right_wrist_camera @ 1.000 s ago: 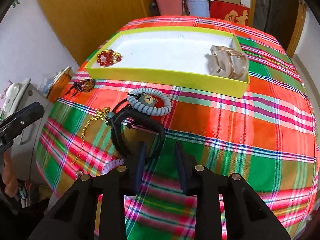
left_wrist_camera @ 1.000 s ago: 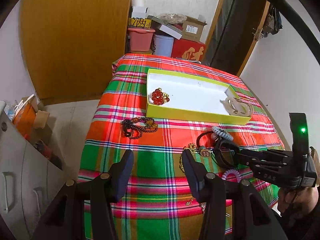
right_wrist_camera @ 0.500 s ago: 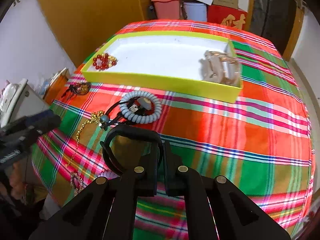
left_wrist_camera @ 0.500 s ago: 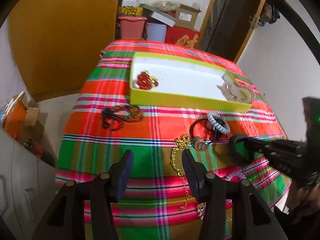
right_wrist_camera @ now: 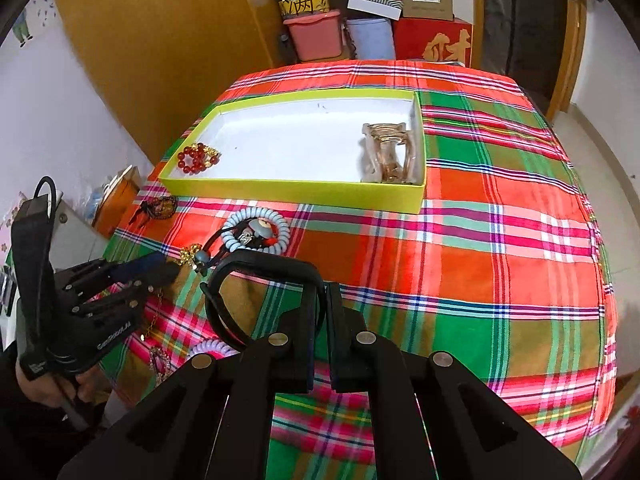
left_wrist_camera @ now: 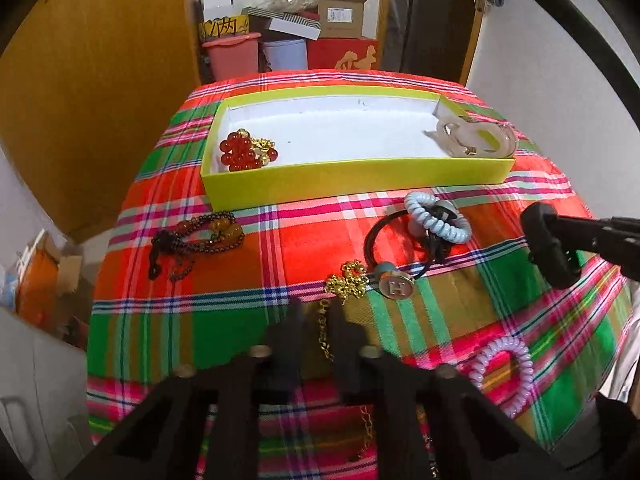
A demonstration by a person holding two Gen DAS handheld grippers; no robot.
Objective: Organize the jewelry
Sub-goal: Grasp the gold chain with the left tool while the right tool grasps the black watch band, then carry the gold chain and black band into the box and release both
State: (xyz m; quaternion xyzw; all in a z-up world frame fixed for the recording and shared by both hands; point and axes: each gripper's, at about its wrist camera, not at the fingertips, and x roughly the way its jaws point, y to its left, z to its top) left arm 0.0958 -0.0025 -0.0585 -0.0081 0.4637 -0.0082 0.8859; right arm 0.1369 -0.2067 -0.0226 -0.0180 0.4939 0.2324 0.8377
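Across the plaid cloth (left_wrist_camera: 280, 248), loose pieces lie below the yellow tray (left_wrist_camera: 360, 178), which holds red beads (left_wrist_camera: 244, 154) at its left end, presumably sorted. My right gripper (right_wrist_camera: 322, 320) pinches a black hair band (right_wrist_camera: 260, 268), lifted for carrying. My left gripper (left_wrist_camera: 316, 332) has just closed on the gold chain (left_wrist_camera: 324, 340) at lower centre.

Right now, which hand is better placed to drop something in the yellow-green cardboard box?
Right. The right gripper is shut on the black loop band. The left gripper's jaws have just been closing round the gold chain lying on the plaid cloth.
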